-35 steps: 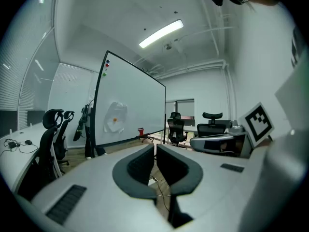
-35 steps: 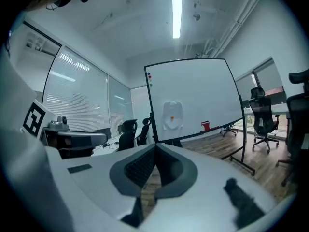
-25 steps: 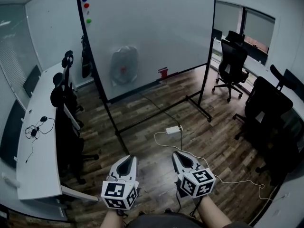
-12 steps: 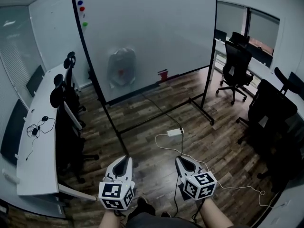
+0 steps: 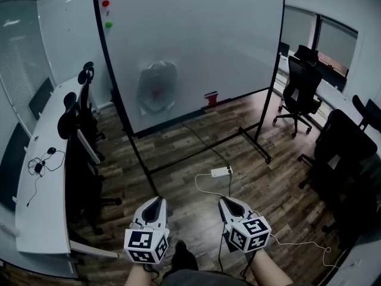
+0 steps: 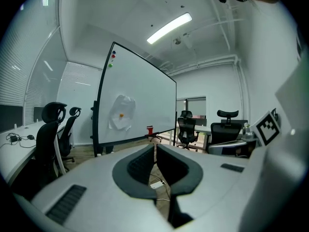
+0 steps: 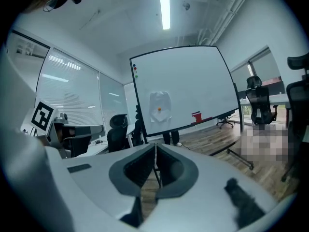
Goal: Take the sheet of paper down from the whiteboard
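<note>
A crumpled white sheet of paper (image 5: 157, 87) hangs low on the left half of the rolling whiteboard (image 5: 196, 34), pinned by a small red magnet. Both grippers are held low in the head view, far short of the board, pointing towards it. My left gripper (image 5: 156, 202) is shut with nothing between its jaws. My right gripper (image 5: 225, 201) is shut too and empty. In the left gripper view the paper (image 6: 120, 112) shows beyond the left gripper (image 6: 155, 146). The right gripper view has the paper (image 7: 160, 105) above the right gripper (image 7: 155, 146).
A white power strip (image 5: 219, 172) and its cable lie on the wooden floor between me and the board's stand. A red object (image 5: 211, 98) sits on the board's tray, coloured magnets (image 5: 105, 3) at its top left. A desk (image 5: 41, 177) with chairs stands left, black office chairs (image 5: 300, 82) right.
The whiteboard and paper have grown larger and nearer in the head view as I moved forward. Both grippers keep their place in the view and stay shut.
</note>
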The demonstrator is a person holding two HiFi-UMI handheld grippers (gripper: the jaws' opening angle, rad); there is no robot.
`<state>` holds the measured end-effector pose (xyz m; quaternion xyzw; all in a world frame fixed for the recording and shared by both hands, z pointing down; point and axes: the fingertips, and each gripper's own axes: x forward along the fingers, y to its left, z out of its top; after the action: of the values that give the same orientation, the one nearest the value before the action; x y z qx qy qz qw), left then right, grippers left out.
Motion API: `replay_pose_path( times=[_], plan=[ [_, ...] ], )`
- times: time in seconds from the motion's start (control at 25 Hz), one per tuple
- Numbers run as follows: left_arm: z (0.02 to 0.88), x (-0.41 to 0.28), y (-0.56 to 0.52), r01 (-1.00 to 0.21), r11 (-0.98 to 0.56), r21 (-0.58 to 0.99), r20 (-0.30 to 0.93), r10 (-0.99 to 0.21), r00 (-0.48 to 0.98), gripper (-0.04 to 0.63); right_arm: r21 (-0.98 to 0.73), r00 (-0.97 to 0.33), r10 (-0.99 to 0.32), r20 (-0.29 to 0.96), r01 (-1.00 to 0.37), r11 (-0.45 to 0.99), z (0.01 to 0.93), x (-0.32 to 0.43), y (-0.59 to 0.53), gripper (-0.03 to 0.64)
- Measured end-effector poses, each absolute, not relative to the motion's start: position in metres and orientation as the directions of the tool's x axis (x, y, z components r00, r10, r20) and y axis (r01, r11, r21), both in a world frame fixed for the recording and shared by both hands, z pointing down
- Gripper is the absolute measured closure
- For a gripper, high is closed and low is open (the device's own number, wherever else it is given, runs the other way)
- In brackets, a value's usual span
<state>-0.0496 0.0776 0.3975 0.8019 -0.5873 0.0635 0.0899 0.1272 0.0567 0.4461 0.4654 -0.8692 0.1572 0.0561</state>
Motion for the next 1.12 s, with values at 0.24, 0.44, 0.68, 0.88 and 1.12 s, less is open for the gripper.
replay_pose_path(
  times=[0.24,0.44,0.68,0.88,1.12],
  plan=[
    [0.395,-0.084,0.003,-0.949,-0.305,0.079,0.198,-0.928,0.315,0.569,-0.199,-0.525,-0.821,0.226,-0.85,0.488,0.436,0.102,-0.019,0.592],
    [0.395,-0.109,-0.052,-0.942,-0.318,0.103,0.201,-0.921,0.333,0.569,-0.172,-0.486,-0.847,0.216,-0.873,0.457,0.423,0.082,-0.072,0.592],
    [0.401,-0.134,-0.106,-0.929,-0.35,0.12,0.206,-0.907,0.368,0.569,-0.15,-0.465,-0.855,0.229,-0.885,0.441,0.424,0.051,-0.121,0.592],
    [0.408,-0.144,-0.136,-0.92,-0.376,0.111,0.213,-0.895,0.392,0.569,-0.127,-0.452,-0.861,0.234,-0.892,0.434,0.428,0.037,-0.143,0.592],
    [0.419,-0.14,-0.162,-0.921,-0.37,0.119,0.237,-0.891,0.388,0.569,-0.145,-0.442,-0.863,0.246,-0.897,0.418,0.436,0.046,-0.17,0.592]
  ],
)
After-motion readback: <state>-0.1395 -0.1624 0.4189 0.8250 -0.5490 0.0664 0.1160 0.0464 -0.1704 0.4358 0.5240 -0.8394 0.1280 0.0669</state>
